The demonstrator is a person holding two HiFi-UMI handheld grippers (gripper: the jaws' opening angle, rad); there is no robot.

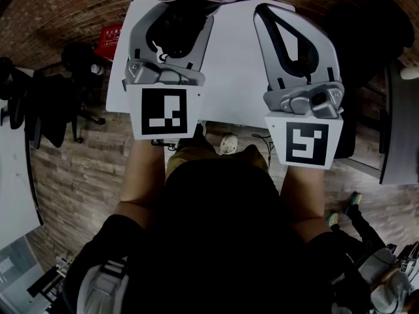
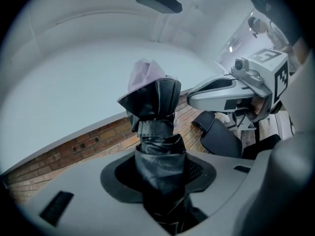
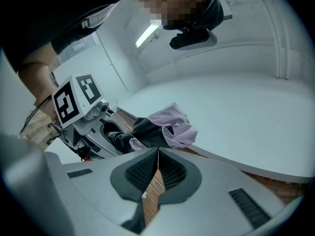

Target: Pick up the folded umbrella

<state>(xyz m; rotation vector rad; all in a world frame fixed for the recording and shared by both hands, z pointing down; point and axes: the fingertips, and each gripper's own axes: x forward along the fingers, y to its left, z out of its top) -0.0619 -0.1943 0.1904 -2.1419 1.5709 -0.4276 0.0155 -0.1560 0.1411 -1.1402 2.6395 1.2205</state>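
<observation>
The folded umbrella (image 1: pixel 178 26) is a black bundle with a lilac end. My left gripper (image 1: pixel 171 41) is shut on it above the white table (image 1: pixel 232 64). In the left gripper view the umbrella (image 2: pixel 156 114) stands up between the grey pads, strap around its middle, with my left gripper (image 2: pixel 160 167) clamped on its lower part. My right gripper (image 1: pixel 278 26) is beside it on the right, shut and empty. In the right gripper view the ribbed pads meet at my right gripper (image 3: pixel 158 157). Past them are the umbrella (image 3: pixel 147 130) and the left gripper (image 3: pixel 91 127).
Black office chairs (image 1: pixel 46 103) and a red object (image 1: pixel 108 38) stand left of the table on the brick-pattern floor. A dark chair (image 1: pixel 366 25) is at the right. Another person's feet (image 1: pixel 353 205) show at lower right. The table top (image 3: pixel 236 112) is bare.
</observation>
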